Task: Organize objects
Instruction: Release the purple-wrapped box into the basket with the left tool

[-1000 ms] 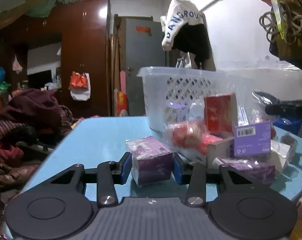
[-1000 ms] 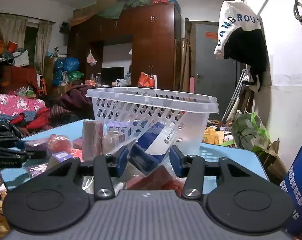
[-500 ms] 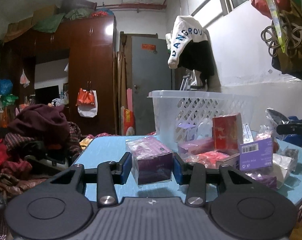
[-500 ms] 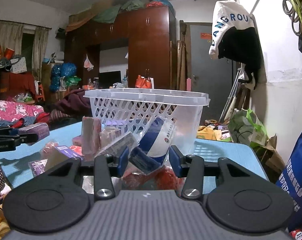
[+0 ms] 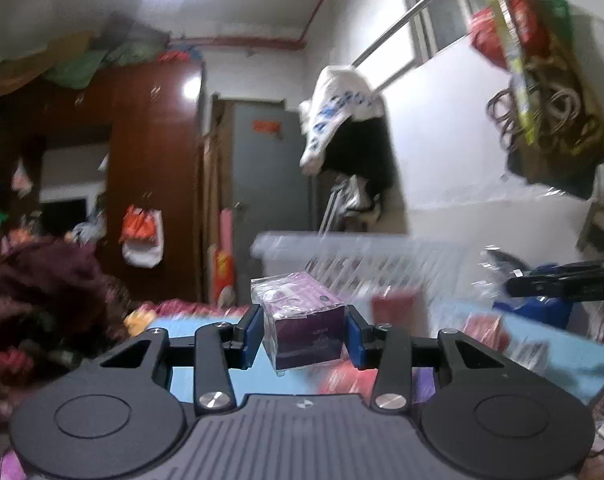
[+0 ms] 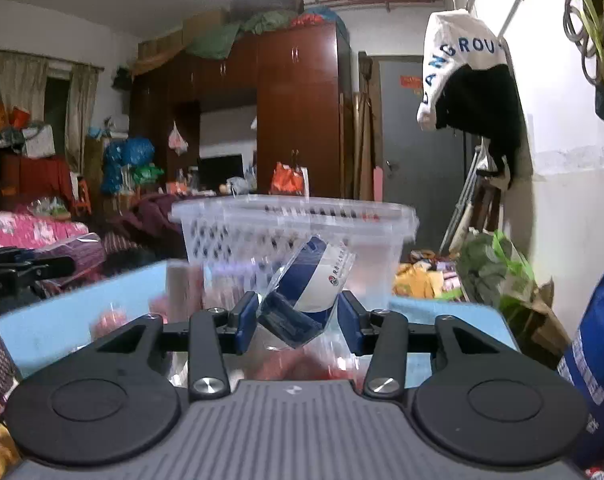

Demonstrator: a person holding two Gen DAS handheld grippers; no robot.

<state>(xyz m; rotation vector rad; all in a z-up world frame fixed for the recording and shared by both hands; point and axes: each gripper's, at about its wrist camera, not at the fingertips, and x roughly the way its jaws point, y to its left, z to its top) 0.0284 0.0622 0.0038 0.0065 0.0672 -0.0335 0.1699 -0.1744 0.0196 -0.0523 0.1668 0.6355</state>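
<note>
Carrying two things at once here, so this is the haul-it-to-the-bin step as far as I can judge. My left claw (image 5: pixel 305 332) is clamped on a purple box (image 5: pixel 303 326) wrapped in clear plastic, blue pads tight on both sides, and it's up off the blue desk (image 5: pixel 541 354) with the white basket (image 5: pixel 341 254) just beyond it. View's pretty blurry on that side, so the leftover stuff on the desk is just red and purple smudges.

Right claw (image 6: pixel 298 322) is pinched on a blue-and-white packet (image 6: pixel 315 280) in a crinkly clear bag, tilted on a diagonal, also lifted, with the basket (image 6: pixel 294 216) dead ahead and its rim a bit higher than the packet.

Next bit, I reckon: both need to go up and over that rim before I let go. The packet's bag looks slippery, so I'd keep the squeeze on till it's properly above the opening.
</note>
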